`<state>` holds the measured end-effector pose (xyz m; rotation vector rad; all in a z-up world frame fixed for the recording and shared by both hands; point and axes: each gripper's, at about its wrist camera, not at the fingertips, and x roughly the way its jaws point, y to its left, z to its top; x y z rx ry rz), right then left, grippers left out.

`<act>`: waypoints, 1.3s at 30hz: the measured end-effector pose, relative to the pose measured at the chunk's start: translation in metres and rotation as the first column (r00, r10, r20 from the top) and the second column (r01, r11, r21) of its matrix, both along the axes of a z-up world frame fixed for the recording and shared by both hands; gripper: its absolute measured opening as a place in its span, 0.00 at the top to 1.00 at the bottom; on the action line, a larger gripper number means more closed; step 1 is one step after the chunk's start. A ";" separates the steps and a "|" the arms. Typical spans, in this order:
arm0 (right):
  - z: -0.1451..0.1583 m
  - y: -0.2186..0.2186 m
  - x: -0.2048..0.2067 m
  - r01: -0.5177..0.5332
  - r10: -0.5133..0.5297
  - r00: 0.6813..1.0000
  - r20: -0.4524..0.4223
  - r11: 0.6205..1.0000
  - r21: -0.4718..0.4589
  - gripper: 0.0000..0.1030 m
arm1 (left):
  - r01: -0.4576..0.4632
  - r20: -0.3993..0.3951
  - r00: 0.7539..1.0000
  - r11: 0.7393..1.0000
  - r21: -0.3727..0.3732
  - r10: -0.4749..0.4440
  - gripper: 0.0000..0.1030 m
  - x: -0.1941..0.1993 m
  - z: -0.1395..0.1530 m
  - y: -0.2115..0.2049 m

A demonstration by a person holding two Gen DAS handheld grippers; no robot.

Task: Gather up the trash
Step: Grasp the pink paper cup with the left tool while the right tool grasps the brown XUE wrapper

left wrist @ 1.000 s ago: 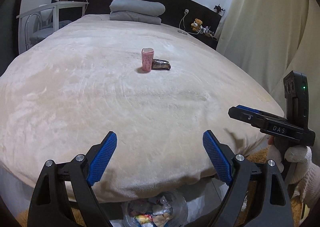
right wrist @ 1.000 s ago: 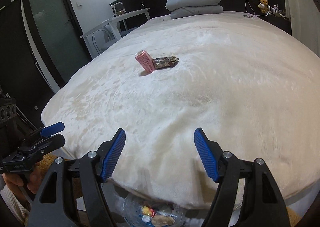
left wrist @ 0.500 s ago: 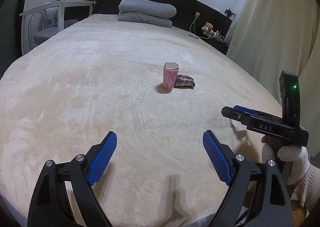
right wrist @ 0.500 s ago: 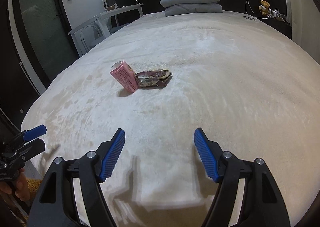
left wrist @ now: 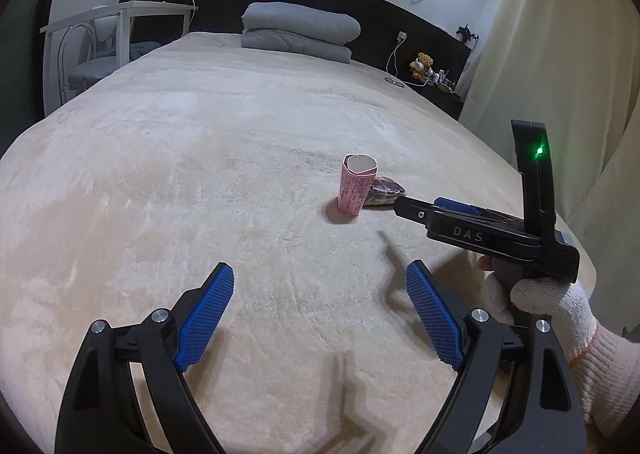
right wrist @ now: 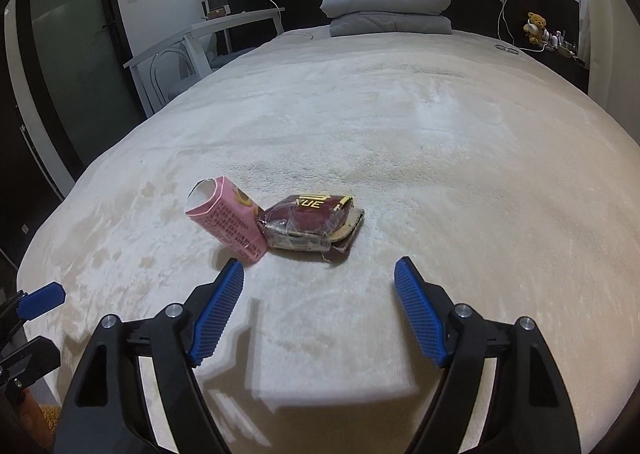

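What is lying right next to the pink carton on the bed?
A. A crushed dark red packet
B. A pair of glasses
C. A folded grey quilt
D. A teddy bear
A: the crushed dark red packet lies against the pink carton on the bed.

Soft indoor light, sharp focus, heavy fisheye bending, dark corners

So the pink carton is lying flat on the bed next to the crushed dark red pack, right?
Not flat. In the right wrist view the pink carton stands on its end, leaning, with its torn top open, beside the crushed dark red pack on the bed.
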<state>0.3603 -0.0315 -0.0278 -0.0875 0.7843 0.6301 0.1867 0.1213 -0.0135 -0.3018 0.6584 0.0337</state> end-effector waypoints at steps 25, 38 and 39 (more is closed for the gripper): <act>-0.022 0.045 0.039 0.051 -0.054 0.998 -0.032 0.996 -0.078 0.40 | -0.008 -0.028 1.000 1.000 -0.016 0.007 0.16 0.006 -0.005 0.000; 0.003 0.019 0.021 0.036 -0.037 0.999 -0.028 0.999 -0.012 0.40 | -0.028 -0.040 0.999 0.999 0.038 0.029 0.16 0.017 -0.010 -0.003; 0.005 0.015 0.019 0.037 -0.037 0.999 -0.028 0.999 -0.005 0.40 | -0.029 -0.038 0.999 0.999 0.043 0.030 0.16 0.020 -0.010 -0.003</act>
